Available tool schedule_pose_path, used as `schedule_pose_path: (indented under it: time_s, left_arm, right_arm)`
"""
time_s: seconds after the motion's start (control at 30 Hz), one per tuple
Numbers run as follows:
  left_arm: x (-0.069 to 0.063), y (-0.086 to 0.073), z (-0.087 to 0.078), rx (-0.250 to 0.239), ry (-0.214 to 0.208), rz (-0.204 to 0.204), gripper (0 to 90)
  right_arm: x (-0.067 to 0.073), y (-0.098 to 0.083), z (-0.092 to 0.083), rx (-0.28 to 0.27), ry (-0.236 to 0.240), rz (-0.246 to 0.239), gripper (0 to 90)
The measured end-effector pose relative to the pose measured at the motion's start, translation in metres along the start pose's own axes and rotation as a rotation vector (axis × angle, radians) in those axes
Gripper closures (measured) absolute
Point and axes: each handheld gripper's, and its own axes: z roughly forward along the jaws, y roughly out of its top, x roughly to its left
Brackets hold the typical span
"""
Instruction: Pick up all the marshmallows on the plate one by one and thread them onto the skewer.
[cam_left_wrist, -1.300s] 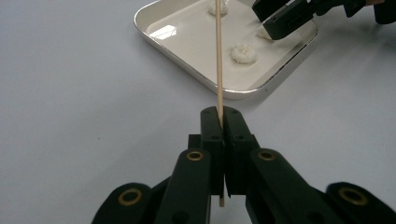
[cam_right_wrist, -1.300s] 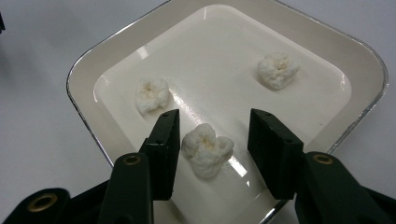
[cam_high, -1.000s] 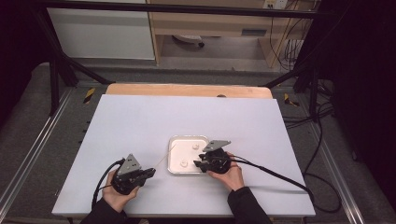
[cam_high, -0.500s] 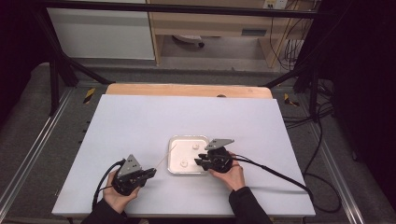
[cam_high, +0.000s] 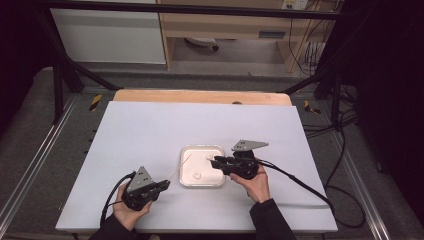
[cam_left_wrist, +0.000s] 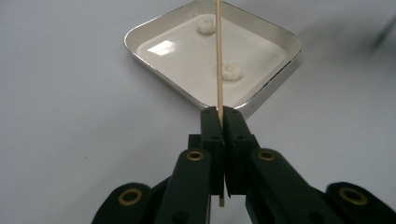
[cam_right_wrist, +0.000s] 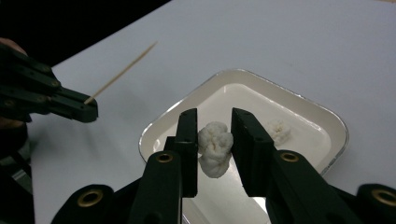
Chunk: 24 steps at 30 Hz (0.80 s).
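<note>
1. High view: a white desk (cam_high: 150, 130) runs across the middle of the frame, with a shallow white tray (cam_high: 186, 151) just below centre. The left gripper (cam_high: 161, 185), at lower left, is clamped on a thin wooden skewer (cam_high: 181, 165) that slants up and right toward the tray's left rim. The right gripper (cam_high: 216, 162) reaches in over the tray's right edge. One small white lump (cam_high: 198, 176) lies on the tray floor near the lower middle.

2. Left gripper view: the jaws are pressed tight on the skewer (cam_left_wrist: 218, 60), which runs straight up the centre of the frame over the tray (cam_left_wrist: 140, 35). Two white lumps show in the tray either side of the stick – one at the top (cam_left_wrist: 204, 25), one lower (cam_left_wrist: 232, 71).

3. Right gripper view: the jaws have just been closing and now pinch a soft white piece (cam_right_wrist: 215, 148), likely marshmallow, lifted above the tray (cam_right_wrist: 338, 123). Another lump (cam_right_wrist: 279, 130) lies at the right. The left gripper (cam_right_wrist: 91, 108) and the skewer tip (cam_right_wrist: 126, 70) sit at upper left, well apart from the held piece.

4. Risks, as I judge them – the piece is soft, so a harder squeeze could crush or tear it, and a loose hold could drop it on the way. The skewer is thin; a push off its axis could make it slip in the jaws, bend, or miss the piece's middle.
</note>
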Motion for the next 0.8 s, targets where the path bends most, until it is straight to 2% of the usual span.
schedule_pose_path:
  time_s: [0.03, 0.2, 0.27, 0.3, 0.33, 0.37, 0.4, 0.47, 0.8]
  left_arm:
    - [-0.001, 0.0, 0.0, -0.005, 0.001, 0.002, 88.2]
    - [-0.004, 0.001, 0.001, -0.017, -0.01, 0.014, 88.3]
    - [-0.006, 0.002, 0.002, -0.028, -0.014, 0.02, 88.2]
    - [-0.006, 0.002, 0.002, -0.028, -0.014, 0.02, 88.3]
    - [-0.007, 0.002, 0.002, -0.029, -0.015, 0.024, 88.2]
    - [-0.007, 0.002, 0.003, -0.029, -0.017, 0.024, 88.2]
    - [-0.008, 0.002, 0.003, -0.032, -0.018, 0.024, 88.3]
    - [-0.009, 0.003, 0.004, -0.032, -0.021, 0.027, 88.3]
    - [-0.014, 0.005, 0.008, -0.049, -0.031, 0.037, 88.3]
  right_arm:
    - [0.001, 0.003, -0.003, -0.024, 0.014, 0.013, 73.3]
    - [0.001, 0.006, -0.008, -0.054, 0.028, 0.036, 73.5]
    - [0.0, 0.011, -0.01, -0.089, 0.051, 0.067, 73.5]
    - [0.0, 0.011, -0.01, -0.089, 0.051, 0.067, 73.5]
    - [-0.002, 0.014, -0.012, -0.117, 0.071, 0.088, 73.5]
    - [-0.002, 0.014, -0.012, -0.117, 0.071, 0.088, 73.5]
    - [-0.003, 0.017, -0.013, -0.139, 0.087, 0.112, 73.5]
    - [-0.005, 0.018, -0.013, -0.154, 0.098, 0.13, 73.5]
    - [-0.005, 0.026, -0.003, -0.179, 0.152, 0.174, 73.3]
